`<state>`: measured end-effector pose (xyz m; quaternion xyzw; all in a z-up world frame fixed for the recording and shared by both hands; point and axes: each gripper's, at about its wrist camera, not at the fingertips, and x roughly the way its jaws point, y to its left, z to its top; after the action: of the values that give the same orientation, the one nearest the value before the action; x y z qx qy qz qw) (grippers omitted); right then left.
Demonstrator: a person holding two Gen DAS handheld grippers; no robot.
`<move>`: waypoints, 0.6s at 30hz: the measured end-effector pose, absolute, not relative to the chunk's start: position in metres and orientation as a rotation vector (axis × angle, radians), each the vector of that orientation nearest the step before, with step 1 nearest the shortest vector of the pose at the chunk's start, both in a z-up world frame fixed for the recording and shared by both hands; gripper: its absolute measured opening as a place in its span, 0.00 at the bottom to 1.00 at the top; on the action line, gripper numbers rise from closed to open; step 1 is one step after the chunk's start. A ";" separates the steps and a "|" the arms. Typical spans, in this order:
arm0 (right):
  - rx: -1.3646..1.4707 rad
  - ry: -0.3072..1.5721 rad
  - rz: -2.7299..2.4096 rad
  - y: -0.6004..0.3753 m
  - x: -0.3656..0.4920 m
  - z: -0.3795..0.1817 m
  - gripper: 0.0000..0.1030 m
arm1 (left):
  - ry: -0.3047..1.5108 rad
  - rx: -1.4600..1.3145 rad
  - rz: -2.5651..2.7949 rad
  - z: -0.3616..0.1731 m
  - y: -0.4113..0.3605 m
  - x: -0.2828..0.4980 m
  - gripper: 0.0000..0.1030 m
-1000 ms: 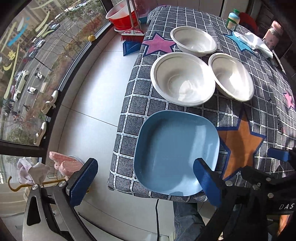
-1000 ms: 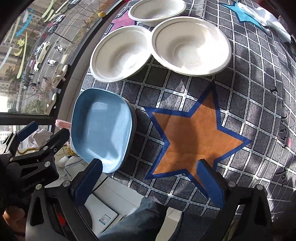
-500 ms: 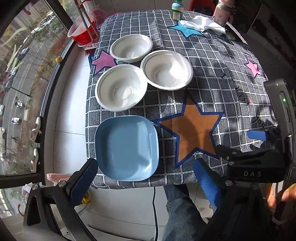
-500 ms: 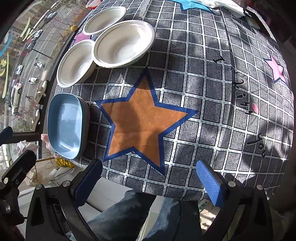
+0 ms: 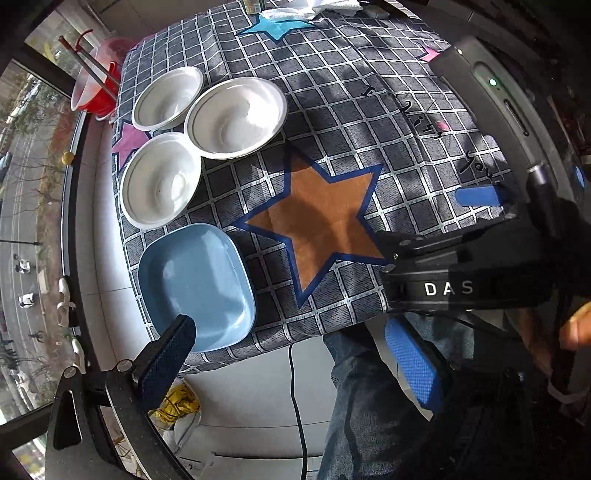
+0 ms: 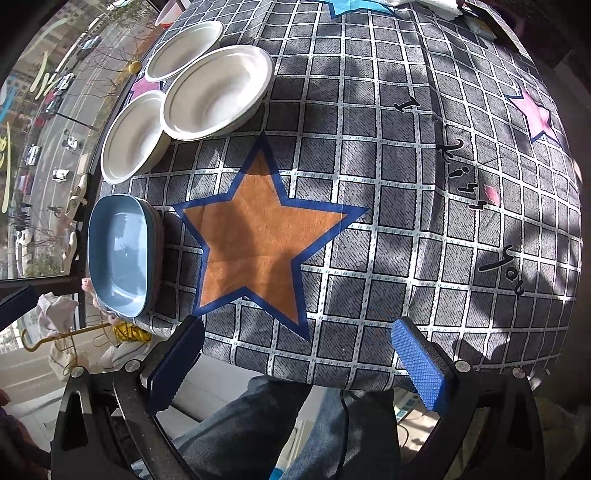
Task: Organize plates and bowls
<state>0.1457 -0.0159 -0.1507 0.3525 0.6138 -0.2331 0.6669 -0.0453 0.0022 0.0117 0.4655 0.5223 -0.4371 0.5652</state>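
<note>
A blue square plate [image 5: 197, 286] lies at the near left corner of the checked tablecloth [image 5: 369, 103]; in the right wrist view [image 6: 120, 254] it looks like a stack of two. Three white bowls stand behind it: a near one [image 5: 160, 181], a middle one [image 5: 236, 116] and a far one [image 5: 168, 98], also seen in the right wrist view [image 6: 131, 136] [image 6: 218, 92] [image 6: 184, 50]. My left gripper [image 5: 291, 363] is open and empty, off the table's near edge. My right gripper [image 6: 295, 356] is open and empty over the near edge, and shows in the left wrist view [image 5: 461, 269].
A red basin [image 5: 94, 86] with a mop handle stands on the floor left of the table by the window. A white cloth [image 5: 321, 7] and a bottle lie at the table's far end. The person's legs [image 6: 258, 432] are below the near edge. A cable [image 5: 295, 398] hangs down.
Both grippers have pulled back and swung right, away from the blue plate. The plate and bowls have not moved on the table. Both grippers stayed open.
</note>
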 end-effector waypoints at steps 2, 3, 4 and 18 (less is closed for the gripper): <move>0.759 1.398 -0.554 -0.017 0.143 -0.150 0.99 | 1.197 1.164 -1.085 0.012 -0.001 -0.060 1.00; 0.734 1.408 -0.567 -0.017 0.141 -0.149 0.99 | 1.173 1.200 -1.113 0.012 -0.003 -0.068 1.00; 0.704 1.421 -0.576 -0.017 0.141 -0.148 0.99 | 1.148 1.236 -1.139 0.013 -0.004 -0.076 1.00; 0.346 1.407 -0.613 -0.024 0.112 -0.128 0.99 | 0.993 1.528 -1.470 0.018 -0.013 -0.150 1.00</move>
<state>0.1120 -0.0241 -0.1284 0.1556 0.6333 -0.2758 0.7061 -0.1498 -0.0127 0.0183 0.6010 0.3905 -0.5784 0.3896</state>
